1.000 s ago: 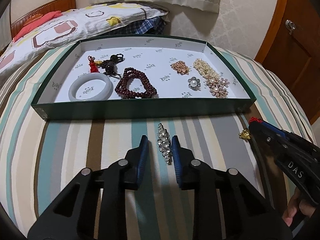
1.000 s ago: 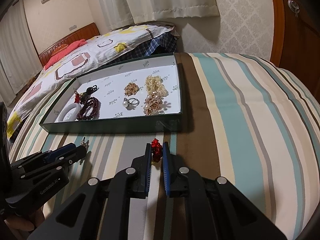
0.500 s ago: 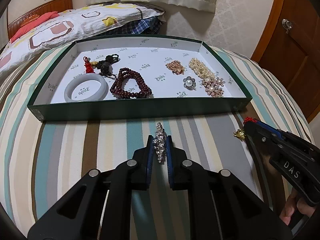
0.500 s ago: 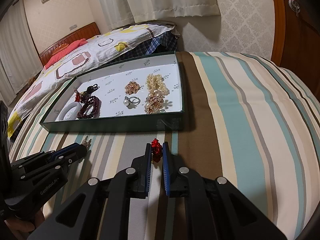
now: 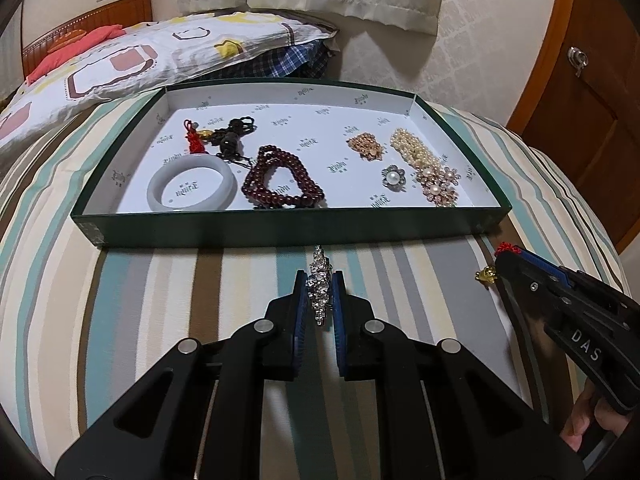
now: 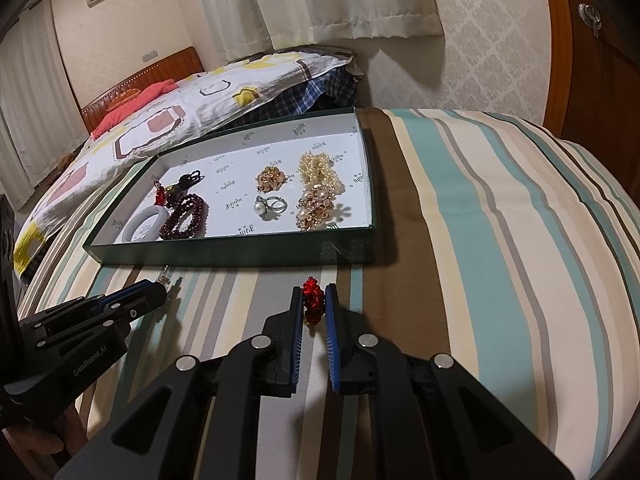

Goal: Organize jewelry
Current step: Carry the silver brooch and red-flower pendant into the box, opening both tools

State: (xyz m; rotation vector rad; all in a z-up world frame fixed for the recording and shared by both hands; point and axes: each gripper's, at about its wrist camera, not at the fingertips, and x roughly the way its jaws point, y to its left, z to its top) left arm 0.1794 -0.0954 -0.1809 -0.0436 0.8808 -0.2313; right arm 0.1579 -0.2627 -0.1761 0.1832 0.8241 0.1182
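Observation:
My left gripper (image 5: 319,280) is shut on a silver rhinestone brooch (image 5: 320,292), held just in front of the green tray's near wall (image 5: 280,222). My right gripper (image 6: 313,294) is shut on a red knotted charm (image 6: 313,300) with a small gold piece (image 5: 485,275) hanging under it, right of the tray's front corner. The tray holds a white bangle (image 5: 191,188), a dark red bead bracelet (image 5: 282,182), a black and red charm (image 5: 224,136), a gold cluster (image 5: 366,146), a pearl ring (image 5: 394,177) and a pearl flower piece (image 5: 432,176).
The tray sits on a striped bedspread (image 6: 480,240). A patterned pillow (image 5: 120,60) lies behind the tray at left. A wooden door (image 5: 592,100) stands at right and a curtain (image 6: 340,0) hangs on the back wall.
My left gripper closed on the rhinestone brooch, which had been lying between its open fingers, and has lifted it a little. The right gripper kept its hold on the red charm.

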